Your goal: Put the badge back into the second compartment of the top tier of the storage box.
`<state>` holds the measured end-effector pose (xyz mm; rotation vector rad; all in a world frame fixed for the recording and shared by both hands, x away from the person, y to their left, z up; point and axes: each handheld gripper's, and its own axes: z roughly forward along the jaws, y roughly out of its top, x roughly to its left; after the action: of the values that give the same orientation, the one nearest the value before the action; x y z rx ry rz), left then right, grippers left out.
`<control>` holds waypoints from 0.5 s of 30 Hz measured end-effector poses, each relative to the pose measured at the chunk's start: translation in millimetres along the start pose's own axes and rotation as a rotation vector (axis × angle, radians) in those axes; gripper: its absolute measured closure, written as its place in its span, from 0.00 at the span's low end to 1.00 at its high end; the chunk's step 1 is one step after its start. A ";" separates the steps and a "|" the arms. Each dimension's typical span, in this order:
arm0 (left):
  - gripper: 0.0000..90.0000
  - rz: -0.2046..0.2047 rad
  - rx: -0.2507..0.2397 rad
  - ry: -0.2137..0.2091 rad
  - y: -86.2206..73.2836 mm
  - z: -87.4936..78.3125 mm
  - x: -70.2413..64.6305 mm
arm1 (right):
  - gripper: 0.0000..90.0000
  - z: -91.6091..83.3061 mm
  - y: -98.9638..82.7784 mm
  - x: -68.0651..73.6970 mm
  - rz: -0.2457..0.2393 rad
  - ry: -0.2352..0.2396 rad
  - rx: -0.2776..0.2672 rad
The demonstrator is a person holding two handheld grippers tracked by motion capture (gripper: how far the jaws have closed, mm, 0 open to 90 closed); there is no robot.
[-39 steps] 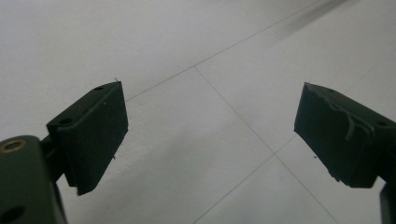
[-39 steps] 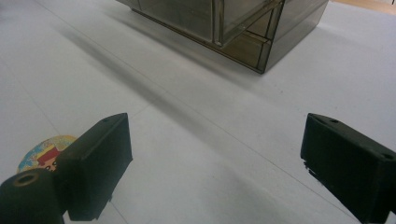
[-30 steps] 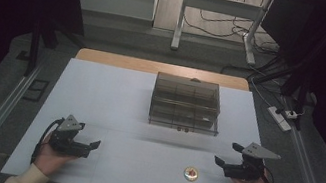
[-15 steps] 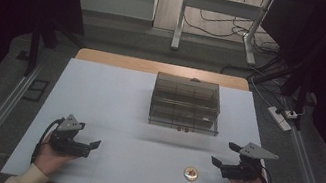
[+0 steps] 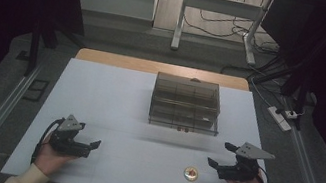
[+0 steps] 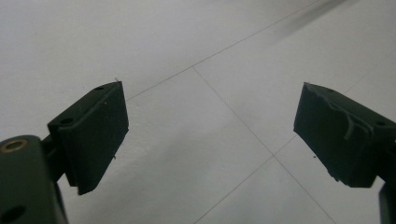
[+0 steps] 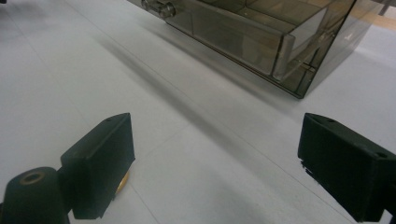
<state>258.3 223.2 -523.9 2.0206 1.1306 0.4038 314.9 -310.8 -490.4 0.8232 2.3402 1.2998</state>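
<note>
A small round gold-coloured disc (image 5: 190,173) lies flat on the white surface (image 5: 114,98), near the person's edge and right of the middle. In the right gripper view a sliver of it (image 7: 122,182) peeks out from behind the left-hand jaw, so it sits just beside that jaw rather than between the two.

The right hand-held gripper (image 5: 221,157) hovers just to the right of the disc, its jaws spread wide with nothing between them, pointing leftward toward it. Beyond, toward the far side of the surface, stands a smoky transparent drawer box (image 5: 186,103), divided into compartments; its front face and a knob show close up in the right gripper view (image 7: 261,37). Two small reddish dots lie at the foot of the box's front; what they are cannot be told.

Well apart, at the near left, the left hand-held gripper (image 5: 88,145) rests low over bare surface, jaws likewise wide apart and holding nothing (image 6: 210,135).

By the look of it, the step in hand is the approach to the disc for a pick-up, with the box a likely destination. The next move calls for shifting the right gripper leftward and down until the disc lies between the jaws, then closing gently; being thin and flat, it may slide or slip out when pinched.
</note>
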 end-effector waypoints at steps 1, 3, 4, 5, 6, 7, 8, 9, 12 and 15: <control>0.11 0.000 0.000 0.000 0.0 0.0 0.0 | 0.11 0.2 0.4 0.8 0.000 0.001 -0.002; 0.11 0.001 0.000 0.001 0.0 0.0 -0.2 | 0.11 0.2 1.4 2.2 -0.005 0.000 0.005; 0.11 0.001 0.000 0.000 0.0 0.1 -0.1 | 0.11 0.5 1.6 2.8 -0.006 0.003 0.004; 0.11 0.001 0.000 0.000 0.0 0.1 -0.1 | 0.11 0.8 2.0 3.5 -0.007 0.005 0.005; 0.11 0.001 0.001 0.001 0.0 0.2 -0.1 | 0.11 1.0 2.3 4.2 -0.006 0.008 0.004; 0.11 0.001 0.001 0.001 0.0 0.2 -0.1 | 0.11 1.1 2.6 4.6 -0.006 0.009 0.005; 0.11 0.002 0.000 0.000 0.0 0.1 -0.1 | 0.11 1.2 3.0 5.1 -0.008 0.009 0.011; 0.11 0.001 0.000 0.001 0.0 0.1 -0.2 | 0.11 1.7 3.3 5.6 -0.008 0.011 0.010; 0.11 0.002 0.000 0.001 0.0 0.1 -0.4 | 0.11 2.7 4.3 7.5 -0.011 0.014 0.018; 0.11 0.001 0.001 0.000 0.0 0.4 -0.5 | 0.11 3.4 5.6 9.4 -0.013 0.022 0.016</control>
<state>258.3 222.7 -524.1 2.0226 1.1300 0.4043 311.3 -300.3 -487.6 0.8021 2.3720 1.2922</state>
